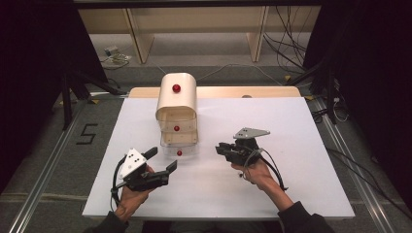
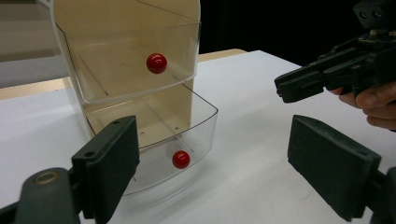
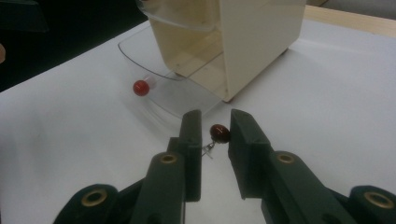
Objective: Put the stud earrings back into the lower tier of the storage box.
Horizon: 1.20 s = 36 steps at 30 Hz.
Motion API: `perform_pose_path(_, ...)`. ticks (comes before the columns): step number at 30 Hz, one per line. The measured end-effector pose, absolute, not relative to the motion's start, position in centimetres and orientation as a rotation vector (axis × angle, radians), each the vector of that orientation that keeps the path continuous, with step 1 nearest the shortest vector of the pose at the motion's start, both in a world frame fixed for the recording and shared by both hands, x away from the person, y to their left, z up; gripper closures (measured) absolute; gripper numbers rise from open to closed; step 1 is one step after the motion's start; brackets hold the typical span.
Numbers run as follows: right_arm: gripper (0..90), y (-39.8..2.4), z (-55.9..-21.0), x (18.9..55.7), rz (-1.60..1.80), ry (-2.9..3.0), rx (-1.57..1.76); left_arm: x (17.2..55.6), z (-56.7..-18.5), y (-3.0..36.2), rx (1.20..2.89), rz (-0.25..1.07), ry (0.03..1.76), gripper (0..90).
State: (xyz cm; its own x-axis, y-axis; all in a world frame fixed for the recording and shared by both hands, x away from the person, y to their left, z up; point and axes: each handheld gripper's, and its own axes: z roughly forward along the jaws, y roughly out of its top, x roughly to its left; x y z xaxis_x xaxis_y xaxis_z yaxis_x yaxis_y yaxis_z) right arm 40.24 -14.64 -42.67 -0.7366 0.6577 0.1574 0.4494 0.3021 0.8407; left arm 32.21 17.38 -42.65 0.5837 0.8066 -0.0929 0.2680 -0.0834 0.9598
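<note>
On the white table (image 1: 291, 194) stands a cream drawer cabinet (image 1: 177, 99) with clear plastic drawers, each carrying a red knob. Its bottom drawer (image 2: 187, 140) is pulled out towards the person, with the red knob (image 2: 181, 159) at its front, and the drawer above (image 2: 135, 65) sits a little way out too. Over on the right, the right gripper (image 3: 215, 135) points at the cabinet's side, just clear of the open drawer. Its jaws are nearly together, and between the tips sits a small dark-red bead (image 3: 219, 132) with a bit of wire hanging off it; whether the pads actually pinch it is hard to call. At the near left, the left gripper (image 1: 163, 160) is aimed at the drawers, jaws spread wide and holding nothing.
</note>
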Motion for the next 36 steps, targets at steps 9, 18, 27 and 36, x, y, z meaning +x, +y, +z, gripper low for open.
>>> perform_pose_path(9, 75.8, -13.2, -42.2, 40.4, 1.435, 2.361, 0.985, 32.2, -42.7, 17.4, 1.640, 0.573, 0.912, 16.1)
perform_pose_path(18, 75.8, -11.9, -42.0, 40.6, 1.450, 2.371, 0.958, 32.2, -42.7, 17.5, 1.638, 0.576, 0.909, 16.1)
perform_pose_path(27, 75.8, -10.8, -41.6, 40.9, 1.468, 2.375, 0.941, 32.2, -42.6, 17.5, 1.631, 0.570, 0.911, 16.1)
perform_pose_path(36, 75.7, -10.3, -41.7, 41.2, 1.474, 2.380, 0.943, 32.2, -42.6, 17.5, 1.633, 0.572, 0.908, 16.1)
